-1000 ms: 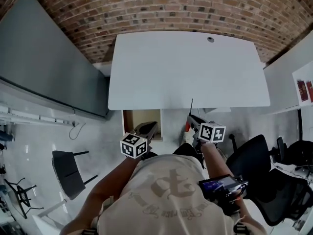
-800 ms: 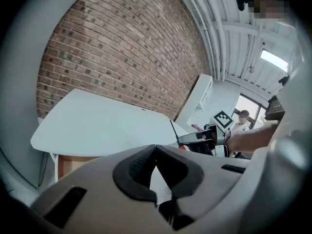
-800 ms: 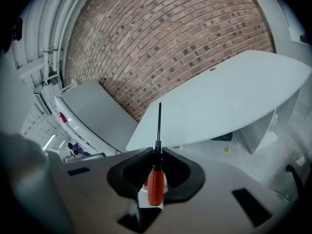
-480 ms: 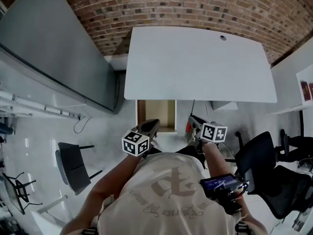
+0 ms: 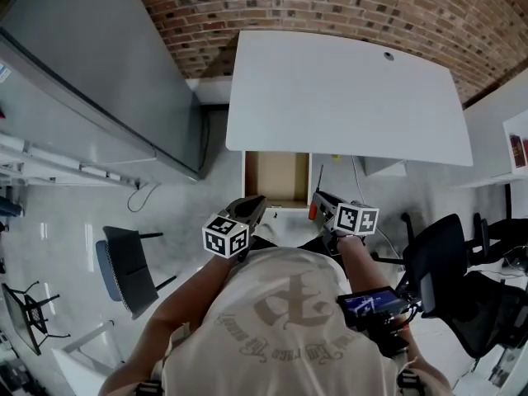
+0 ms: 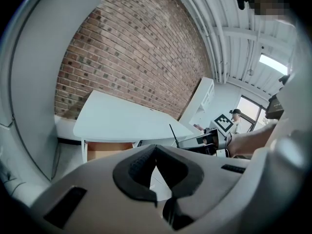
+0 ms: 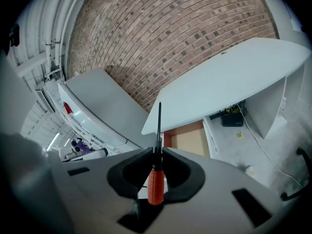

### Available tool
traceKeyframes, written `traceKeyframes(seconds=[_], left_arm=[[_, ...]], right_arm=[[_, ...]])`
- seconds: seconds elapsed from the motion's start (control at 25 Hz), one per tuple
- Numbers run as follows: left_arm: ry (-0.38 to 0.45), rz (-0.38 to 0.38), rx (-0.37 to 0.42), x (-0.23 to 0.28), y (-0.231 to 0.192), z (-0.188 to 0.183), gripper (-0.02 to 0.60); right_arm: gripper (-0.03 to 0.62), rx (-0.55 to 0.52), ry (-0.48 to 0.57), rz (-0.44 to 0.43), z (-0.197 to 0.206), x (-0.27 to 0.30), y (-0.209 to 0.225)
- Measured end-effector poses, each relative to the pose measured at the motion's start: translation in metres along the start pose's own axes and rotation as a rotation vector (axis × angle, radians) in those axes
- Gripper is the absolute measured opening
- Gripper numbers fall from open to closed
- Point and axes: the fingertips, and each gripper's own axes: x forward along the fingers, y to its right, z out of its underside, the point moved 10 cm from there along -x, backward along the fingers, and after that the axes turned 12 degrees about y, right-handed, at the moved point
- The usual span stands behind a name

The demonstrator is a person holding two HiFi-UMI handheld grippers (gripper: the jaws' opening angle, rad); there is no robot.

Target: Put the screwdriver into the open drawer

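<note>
Head view with both gripper views, read left to right

Far left: a grey panel [image 5: 91, 81] leaning along the floor, and near it a dark chair [image 5: 128, 262].

Left of centre: the left claw [image 5: 250, 207], with its marker cube [image 5: 225, 236] on the near side. Its dark pads are pressed together at the tips and nothing lies between them. The left forearm [image 5: 186, 304] reaches up from the near left, and the claw points far and somewhat down towards the near left corner of the open drawer [image 5: 280, 178].

Centre: the drawer is pulled out from under the near edge of the white bench [image 5: 346, 89]. Its tan inside shows, and a brick wall [image 5: 330, 7] lies beyond.

Right of centre: the right claw [image 5: 323, 201] is pinching the screwdriver [image 7: 156, 182]. In the right gripper view the pads clamp it where handle meets shaft. The orange handle lies behind them, on the camera's side. The thin dark shaft juts out past the tips towards the bench's near edge. The screwdriver is outside the drawer, just off its near right corner. The right forearm [image 5: 356, 262] runs straight out from the body, with the claw tilted downward.

Far right: a black office chair [image 5: 445, 262]
</note>
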Motion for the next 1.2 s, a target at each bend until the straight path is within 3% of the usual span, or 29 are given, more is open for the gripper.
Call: traceKeyframes(seconds=[0.6, 1.2], left_arm=[[-0.004, 0.021, 0.024, -0.01, 0.0, -0.014, 0.02], [-0.056, -0.055, -0.04, -0.01, -0.017, 0.004, 0.02]], right_arm=[[0.071, 0.028, 0.003, -0.022, 0.005, 0.005, -0.017], [0.071, 0.052, -0.144, -0.008, 0.028, 0.043, 0.009]])
